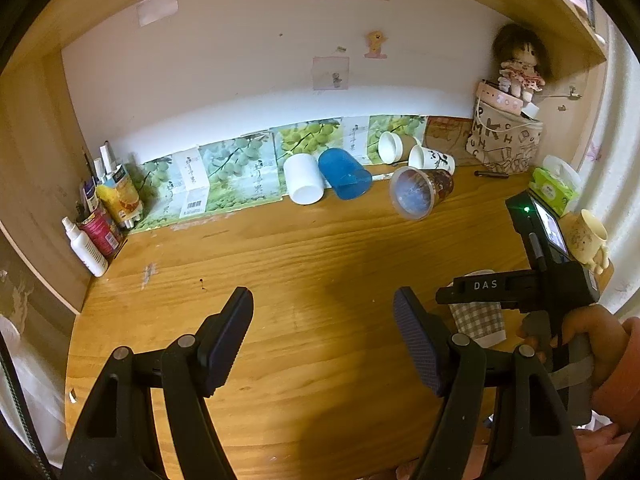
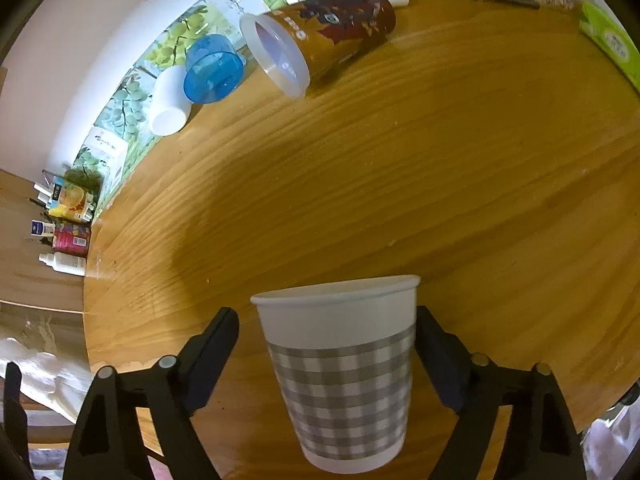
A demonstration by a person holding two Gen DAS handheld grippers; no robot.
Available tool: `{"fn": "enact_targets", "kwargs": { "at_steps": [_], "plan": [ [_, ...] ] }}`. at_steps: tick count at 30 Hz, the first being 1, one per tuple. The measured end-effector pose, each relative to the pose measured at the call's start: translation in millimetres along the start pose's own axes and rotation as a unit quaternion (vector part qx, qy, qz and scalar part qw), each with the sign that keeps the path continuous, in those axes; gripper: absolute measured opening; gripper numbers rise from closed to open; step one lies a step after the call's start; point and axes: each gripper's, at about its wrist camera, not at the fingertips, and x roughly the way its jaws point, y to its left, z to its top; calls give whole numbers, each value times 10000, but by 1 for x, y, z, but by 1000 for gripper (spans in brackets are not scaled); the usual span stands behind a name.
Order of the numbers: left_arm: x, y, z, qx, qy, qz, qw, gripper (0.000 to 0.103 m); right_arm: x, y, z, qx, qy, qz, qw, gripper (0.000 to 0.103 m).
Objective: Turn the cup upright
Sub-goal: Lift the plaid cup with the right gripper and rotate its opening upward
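Gingham paper cup [image 2: 340, 376] is sitting in the lower centre of the right wrist view, between the right tool's [image 2: 326, 360] two pads, rim pointing toward the top of the frame and long axis running along the pads. The right-hand pad is touching the cup's wall; the left-hand pad is standing slightly clear, so the grip looks unfinished. The left tool [image 1: 323, 344] is hanging spread and empty over the wooden surface [image 1: 300, 248], farther from the cup.

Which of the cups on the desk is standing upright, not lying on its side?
The grey checked paper cup, between the fingers of the right gripper. Its rim points up; the blue cup and the others by the wall lie on their sides.
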Motion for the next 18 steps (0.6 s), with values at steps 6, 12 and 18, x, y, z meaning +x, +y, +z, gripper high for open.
{"fn": "enact_targets", "kwargs": {
  "at_steps": [6,12,18],
  "plan": [
    [2,4,-1,-72,70,14,9999,76,3,-1,0,67,55,43,10000,70],
    [4,2,-2,-69,134,8,9999,76,-1,0,-1,-31,-22,39,10000,69],
    [4,2,-3,-58,140,-22,9999,76,-10,3,-3,-187,-233,141,9995,69]
  ]
}}
